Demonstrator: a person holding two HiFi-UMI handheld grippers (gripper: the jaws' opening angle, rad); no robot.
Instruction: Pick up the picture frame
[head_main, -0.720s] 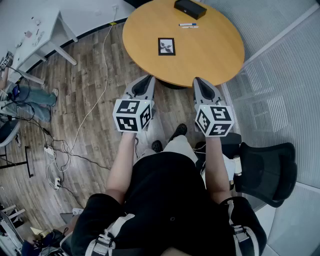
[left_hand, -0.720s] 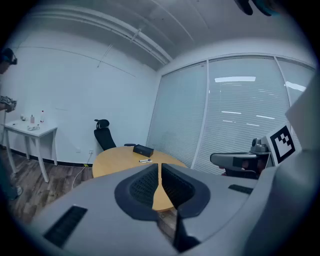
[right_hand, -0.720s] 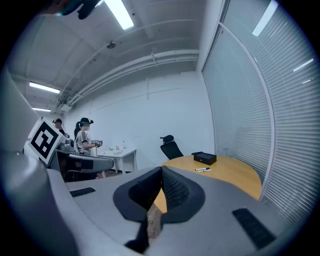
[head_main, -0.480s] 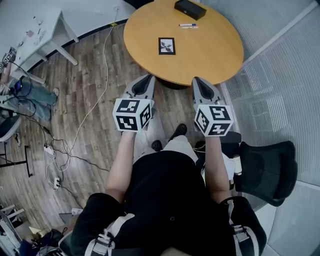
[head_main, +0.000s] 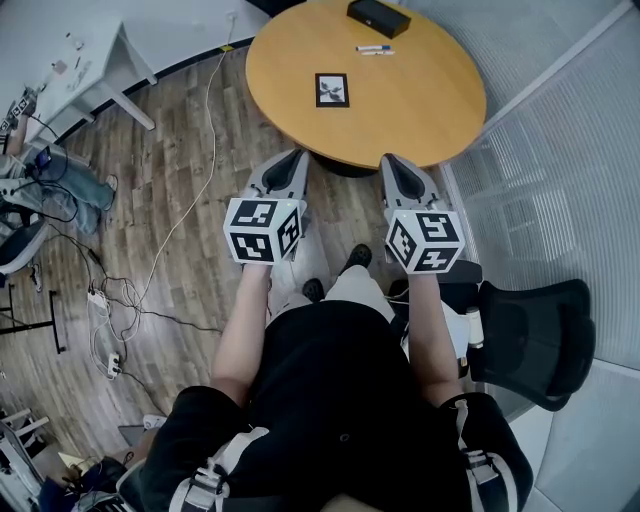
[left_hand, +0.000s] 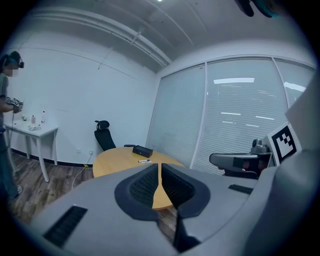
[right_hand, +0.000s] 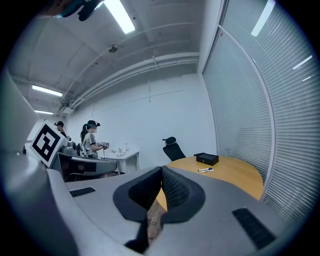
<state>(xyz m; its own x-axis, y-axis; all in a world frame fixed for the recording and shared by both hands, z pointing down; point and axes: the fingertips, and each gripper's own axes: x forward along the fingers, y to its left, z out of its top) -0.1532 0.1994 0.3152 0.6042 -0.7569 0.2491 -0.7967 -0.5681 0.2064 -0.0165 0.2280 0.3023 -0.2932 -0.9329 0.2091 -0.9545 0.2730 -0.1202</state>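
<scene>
The picture frame (head_main: 332, 89), small and black with a white mat, lies flat near the middle of the round wooden table (head_main: 430, 110). My left gripper (head_main: 293, 160) and right gripper (head_main: 393, 163) are held side by side in front of the table's near edge, short of the frame, both shut and holding nothing. In the left gripper view the jaws (left_hand: 160, 170) meet at their tips and cover the frame; the table (left_hand: 112, 161) shows beyond. In the right gripper view the shut gripper (right_hand: 161, 175) points at the table (right_hand: 235, 174).
A black box (head_main: 379, 17) and two pens (head_main: 375, 49) lie at the table's far side. A black office chair (head_main: 530, 345) stands to my right beside a blind-covered glass wall (head_main: 570, 170). A white table (head_main: 80, 70) and floor cables (head_main: 150, 290) are to the left. People stand at that white table (right_hand: 120, 156).
</scene>
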